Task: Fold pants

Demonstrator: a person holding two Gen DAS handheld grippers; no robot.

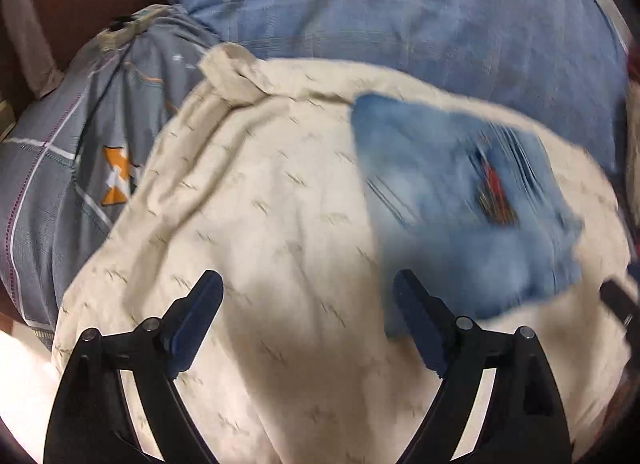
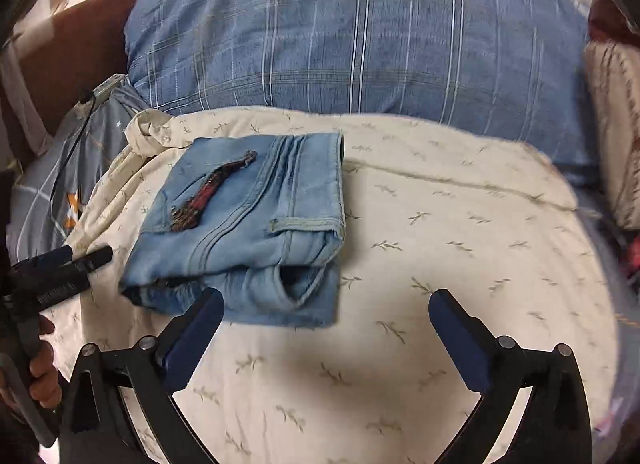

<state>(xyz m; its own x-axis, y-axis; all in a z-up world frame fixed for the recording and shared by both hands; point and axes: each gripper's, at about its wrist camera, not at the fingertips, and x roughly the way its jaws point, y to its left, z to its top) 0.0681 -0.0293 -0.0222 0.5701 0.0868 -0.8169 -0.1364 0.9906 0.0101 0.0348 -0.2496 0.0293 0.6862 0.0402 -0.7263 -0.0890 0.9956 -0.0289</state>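
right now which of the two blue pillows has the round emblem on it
The big blue plaid pillow behind the folded jeans has it. The greyer pillow to its left shows an orange shape instead.

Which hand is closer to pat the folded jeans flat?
Probably the right gripper: its open fingers sit at the near edge of the folded jeans. The left gripper lies beside them, off their left side.

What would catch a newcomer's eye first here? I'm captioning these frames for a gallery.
The folded light-blue jeans lie on the cream leaf-print sheet, a red embroidered patch on top. Behind them bulges a big blue plaid pillow. Both grippers, left and right, stand open and hold nothing.
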